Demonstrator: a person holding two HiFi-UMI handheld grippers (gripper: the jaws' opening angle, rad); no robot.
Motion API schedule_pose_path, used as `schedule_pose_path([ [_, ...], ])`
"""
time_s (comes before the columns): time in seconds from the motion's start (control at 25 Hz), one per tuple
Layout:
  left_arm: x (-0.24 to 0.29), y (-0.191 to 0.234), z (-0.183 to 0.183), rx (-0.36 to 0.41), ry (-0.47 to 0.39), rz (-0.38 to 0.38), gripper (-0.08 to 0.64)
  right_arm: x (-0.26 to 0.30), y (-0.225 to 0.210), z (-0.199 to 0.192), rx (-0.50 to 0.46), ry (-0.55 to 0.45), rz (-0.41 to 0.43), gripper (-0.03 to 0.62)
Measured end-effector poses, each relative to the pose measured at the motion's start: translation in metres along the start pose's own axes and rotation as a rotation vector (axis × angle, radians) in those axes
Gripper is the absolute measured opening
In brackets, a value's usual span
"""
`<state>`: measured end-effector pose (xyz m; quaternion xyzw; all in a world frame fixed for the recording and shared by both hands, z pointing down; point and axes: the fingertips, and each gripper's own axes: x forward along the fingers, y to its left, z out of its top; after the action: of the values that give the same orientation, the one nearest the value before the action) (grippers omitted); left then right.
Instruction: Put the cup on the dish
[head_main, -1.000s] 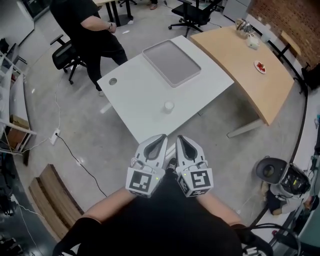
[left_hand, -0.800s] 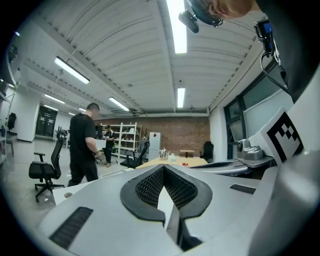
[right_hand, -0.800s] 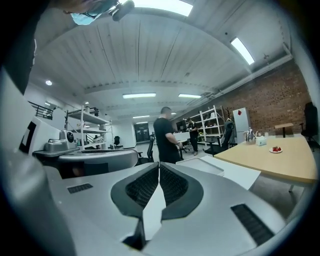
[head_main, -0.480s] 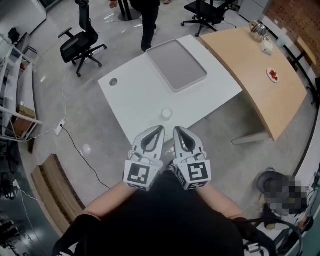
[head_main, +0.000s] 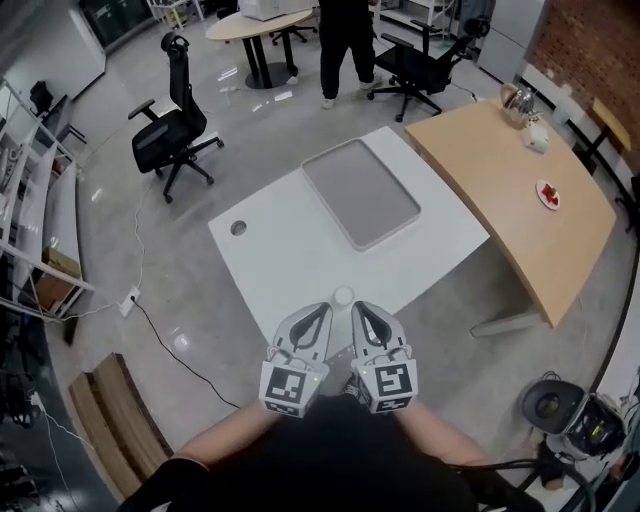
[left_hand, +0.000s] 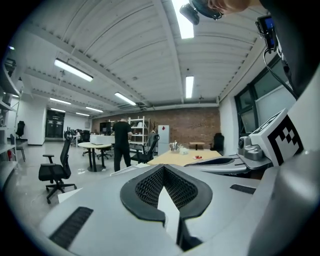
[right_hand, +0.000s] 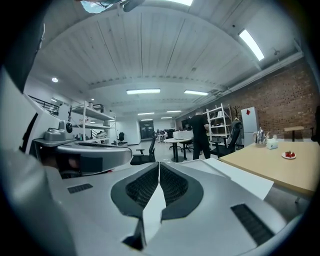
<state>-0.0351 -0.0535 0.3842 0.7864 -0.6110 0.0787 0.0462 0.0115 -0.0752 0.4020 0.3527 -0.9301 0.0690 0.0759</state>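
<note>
Head view: white rectangular worktop (head_main: 290, 250) ahead, a curved wooden table (head_main: 510, 190) butted against its right side. Flat grey rectangular tray (head_main: 362, 192), taken to be the dish, lies on the white worktop's far half. Left claw (head_main: 322, 310) and right claw (head_main: 360, 306) are held side by side off the near edge. Both are closed with nothing between the jaws, as each gripper view confirms. Small white cup (head_main: 343, 296) stands upright near the near edge, just beyond the claw tips and well apart from the tray. Step in hand, as judged: approach. Open one claw before reaching, come in level, close across the cup's wall, lift clear of the tray's rim. Count: two tables, one tray, two claws, one cup.
</note>
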Motion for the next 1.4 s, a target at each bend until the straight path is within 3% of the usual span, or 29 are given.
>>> schedule_pose_path([
  [0.2, 0.011, 0.035, 0.004, -0.005, -0.017, -0.059, 0.008, 0.027, 0.009, 0.008, -0.028, 0.001, -0.037, 0.014],
  [0.4, 0.030, 0.066, -0.004, -0.027, -0.011, -0.118, 0.008, 0.053, 0.009, -0.002, 0.023, 0.017, -0.102, 0.014],
  [0.76, 0.063, 0.100, -0.042, -0.045, 0.044, -0.211, 0.008, 0.083, 0.007, -0.035, 0.046, 0.085, -0.190, 0.015],
  [1.04, 0.102, 0.090, -0.073, -0.014, 0.080, -0.212, 0.008, 0.091, -0.023, -0.081, 0.031, 0.162, -0.137, 0.017],
  [1.08, 0.107, 0.088, -0.080, -0.015, 0.083, -0.212, 0.008, 0.093, -0.027, -0.091, 0.031, 0.179, -0.116, 0.024],
  [1.16, 0.117, 0.084, -0.094, -0.028, 0.099, -0.209, 0.008, 0.097, -0.030, -0.111, 0.035, 0.214, -0.063, 0.165],
  [1.2, 0.123, 0.084, -0.102, -0.039, 0.111, -0.208, 0.008, 0.100, -0.031, -0.120, 0.033, 0.227, -0.039, 0.199],
  [1.4, 0.146, 0.083, -0.130, -0.054, 0.145, -0.209, 0.008, 0.114, -0.033, -0.172, -0.065, 0.293, 0.057, 0.270],
])
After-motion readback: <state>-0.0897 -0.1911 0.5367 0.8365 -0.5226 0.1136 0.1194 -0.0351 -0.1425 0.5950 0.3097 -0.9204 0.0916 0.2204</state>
